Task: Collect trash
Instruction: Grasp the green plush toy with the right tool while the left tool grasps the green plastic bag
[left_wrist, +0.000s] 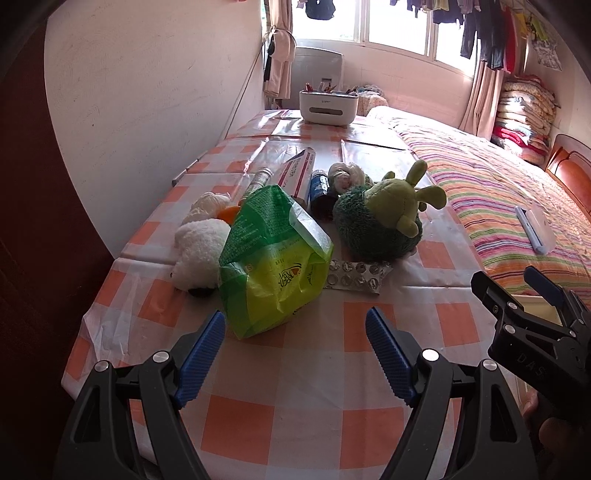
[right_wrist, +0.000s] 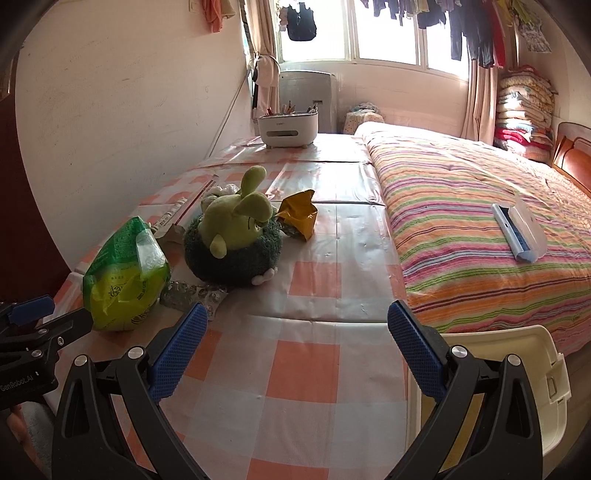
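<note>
Bedroom: table (left_wrist: 303, 402) under an orange-and-white checked cloth, striped bed (right_wrist: 480, 206) alongside, window behind. Left gripper (left_wrist: 295, 354) and right gripper (right_wrist: 295, 350) both spread wide, holding nothing. On the table: one green bag (left_wrist: 273, 266), one blister pack (left_wrist: 354, 277), one yellow wrapper (right_wrist: 299, 214), two plush toys.

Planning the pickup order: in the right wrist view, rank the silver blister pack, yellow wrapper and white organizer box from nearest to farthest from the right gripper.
From the right gripper:
1. Silver blister pack, near left.
2. Yellow wrapper, mid-table, behind the green plush.
3. White organizer box, far end.
</note>
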